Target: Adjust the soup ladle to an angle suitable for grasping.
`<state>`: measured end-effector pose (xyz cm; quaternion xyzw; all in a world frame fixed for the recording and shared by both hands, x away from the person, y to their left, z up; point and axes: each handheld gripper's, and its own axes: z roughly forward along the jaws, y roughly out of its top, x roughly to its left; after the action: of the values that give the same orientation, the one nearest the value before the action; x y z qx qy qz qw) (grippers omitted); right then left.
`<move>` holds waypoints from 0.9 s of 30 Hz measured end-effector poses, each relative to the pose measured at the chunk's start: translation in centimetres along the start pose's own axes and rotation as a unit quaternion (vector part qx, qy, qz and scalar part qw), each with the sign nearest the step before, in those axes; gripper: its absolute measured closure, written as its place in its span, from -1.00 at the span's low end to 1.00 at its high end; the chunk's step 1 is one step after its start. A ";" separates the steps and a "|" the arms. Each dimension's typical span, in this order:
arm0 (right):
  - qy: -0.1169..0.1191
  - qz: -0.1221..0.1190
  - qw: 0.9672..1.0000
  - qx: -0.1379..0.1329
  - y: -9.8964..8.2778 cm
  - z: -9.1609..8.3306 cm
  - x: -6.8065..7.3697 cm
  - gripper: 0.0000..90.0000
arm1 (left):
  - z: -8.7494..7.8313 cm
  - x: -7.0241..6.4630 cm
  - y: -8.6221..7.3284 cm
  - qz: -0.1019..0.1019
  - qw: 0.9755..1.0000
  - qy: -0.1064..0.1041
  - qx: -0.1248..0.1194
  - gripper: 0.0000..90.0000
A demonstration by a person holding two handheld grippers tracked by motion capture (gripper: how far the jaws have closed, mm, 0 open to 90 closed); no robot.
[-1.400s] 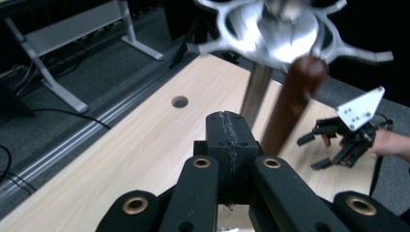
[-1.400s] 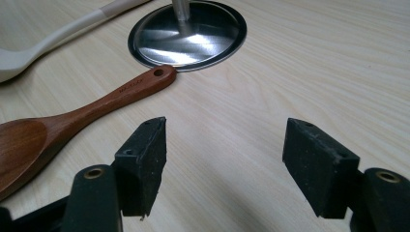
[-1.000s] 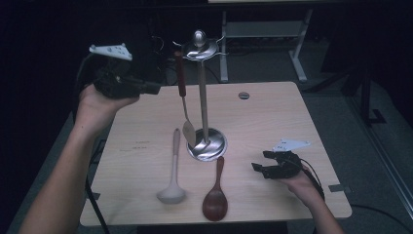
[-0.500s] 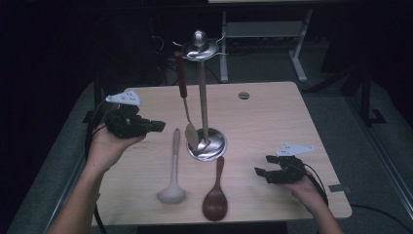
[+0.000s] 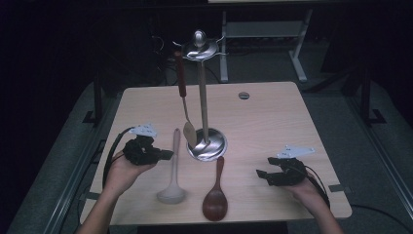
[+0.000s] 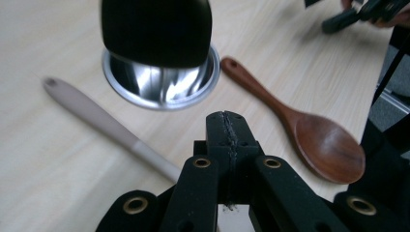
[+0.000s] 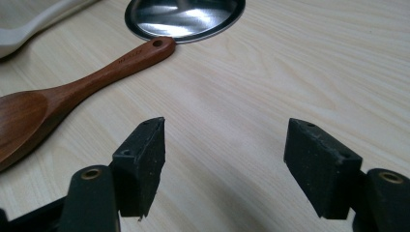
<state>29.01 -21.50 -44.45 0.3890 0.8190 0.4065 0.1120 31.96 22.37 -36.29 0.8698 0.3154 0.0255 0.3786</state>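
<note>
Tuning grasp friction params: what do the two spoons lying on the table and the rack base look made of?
Brown spoon: looks like wood, smooth reddish-brown finish, faint grain, hanging hole in the handle.
Pale ladle: matte off-white, probably silicone or plastic; can't tell which.
Rack base: polished metal, likely stainless steel, with mirror-like reflections.
Table: light wood-grain surface, possibly laminate.
</note>
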 end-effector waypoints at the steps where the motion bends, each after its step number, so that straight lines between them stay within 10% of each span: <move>1: 0.000 0.002 1.000 0.002 0.0 0.0 0.0 -0.31 | 0.6 0.0 -0.3 0.000 1.000 -0.002 0.005 1.00; 14: -0.002 -0.002 1.000 0.001 0.0 0.1 0.0 -0.31 | 6.6 -0.5 -3.7 -0.016 0.996 -0.022 0.085 1.00; 27: -0.004 -0.006 1.000 0.004 -0.1 0.1 0.0 -0.31 | 6.9 -0.6 -5.1 -0.019 0.992 -0.027 0.119 1.00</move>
<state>29.05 -21.49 -44.61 0.3865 0.8225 0.4007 0.1160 30.74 20.22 -44.58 0.9031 0.3220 -0.0426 0.2808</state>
